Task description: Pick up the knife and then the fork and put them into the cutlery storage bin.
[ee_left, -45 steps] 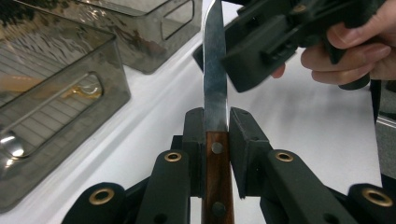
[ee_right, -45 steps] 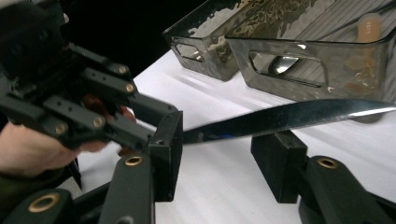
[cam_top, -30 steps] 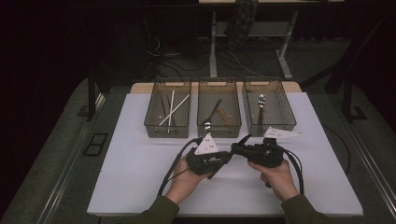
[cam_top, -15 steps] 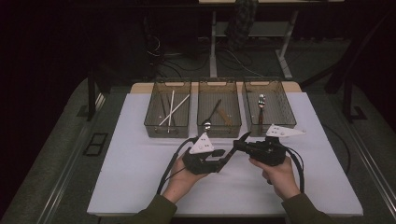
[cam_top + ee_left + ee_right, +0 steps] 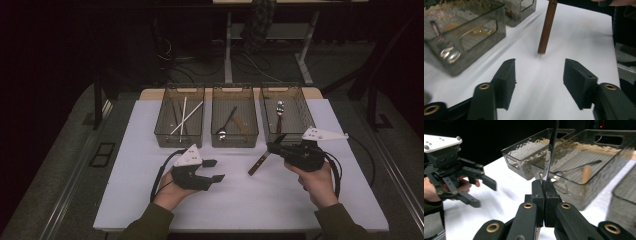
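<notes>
A knife with a brown wooden handle (image 5: pixel 258 164) hangs slanted above the white table mat (image 5: pixel 130 200). My right gripper (image 5: pixel 272 146) is shut on its metal blade (image 5: pixel 550 152), handle end pointing down and left. In the left gripper view the handle (image 5: pixel 546 27) stands just ahead, its tip close to the mat. My left gripper (image 5: pixel 212 170) sits to the left, apart from the knife. Its jaws have just been opening and hold nothing, as the left gripper (image 5: pixel 539 77) shows up close. The left gripper (image 5: pixel 482 192) also appears in the right gripper view.
Three smoky clear bins stand in a row at the back of the mat: the left bin (image 5: pixel 165 134) holds chopsticks, the middle bin (image 5: pixel 235 139) a spoon and a wooden piece, the right bin (image 5: pixel 300 107) a spoon. Cables trail from both grippers.
The two grippers were close together at mid-table and have drawn apart. The left gripper slid left with its jaws opening. The right gripper moved right and up with the knife.
</notes>
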Demonstrator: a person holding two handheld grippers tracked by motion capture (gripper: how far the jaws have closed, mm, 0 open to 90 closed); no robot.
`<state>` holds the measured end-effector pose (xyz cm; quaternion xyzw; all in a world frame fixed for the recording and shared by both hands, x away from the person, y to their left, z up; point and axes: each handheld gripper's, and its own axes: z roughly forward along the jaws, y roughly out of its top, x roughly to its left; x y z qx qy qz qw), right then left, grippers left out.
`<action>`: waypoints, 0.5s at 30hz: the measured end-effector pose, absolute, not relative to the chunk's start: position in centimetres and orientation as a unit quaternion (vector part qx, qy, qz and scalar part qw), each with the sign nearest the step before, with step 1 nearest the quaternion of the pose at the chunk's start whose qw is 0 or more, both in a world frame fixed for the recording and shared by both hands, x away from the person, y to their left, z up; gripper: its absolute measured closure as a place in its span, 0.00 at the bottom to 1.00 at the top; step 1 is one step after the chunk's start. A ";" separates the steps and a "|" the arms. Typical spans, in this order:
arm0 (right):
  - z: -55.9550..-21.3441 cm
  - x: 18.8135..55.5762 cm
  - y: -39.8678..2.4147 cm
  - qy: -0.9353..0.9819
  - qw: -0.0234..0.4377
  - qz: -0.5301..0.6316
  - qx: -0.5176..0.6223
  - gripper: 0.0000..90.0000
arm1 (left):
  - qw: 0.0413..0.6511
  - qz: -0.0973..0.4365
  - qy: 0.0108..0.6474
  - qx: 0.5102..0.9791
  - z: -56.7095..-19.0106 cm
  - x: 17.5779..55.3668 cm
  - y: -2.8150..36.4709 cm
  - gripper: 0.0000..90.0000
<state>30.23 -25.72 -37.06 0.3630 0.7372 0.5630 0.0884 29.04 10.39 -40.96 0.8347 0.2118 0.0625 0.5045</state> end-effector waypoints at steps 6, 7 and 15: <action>-36.1 30.8 -27.1 0.742 0.110 0.548 0.370 0.99 | 0.495 0.066 0.221 0.838 -41.9 28.0 13.0 0.33; -35.9 30.9 -27.4 0.742 0.113 0.546 0.373 0.99 | 0.494 0.064 0.224 0.837 -42.1 27.9 13.5 0.31; -34.2 32.2 -29.8 0.733 0.137 0.537 0.395 0.99 | 0.490 0.068 0.254 0.831 -43.2 26.9 15.4 0.15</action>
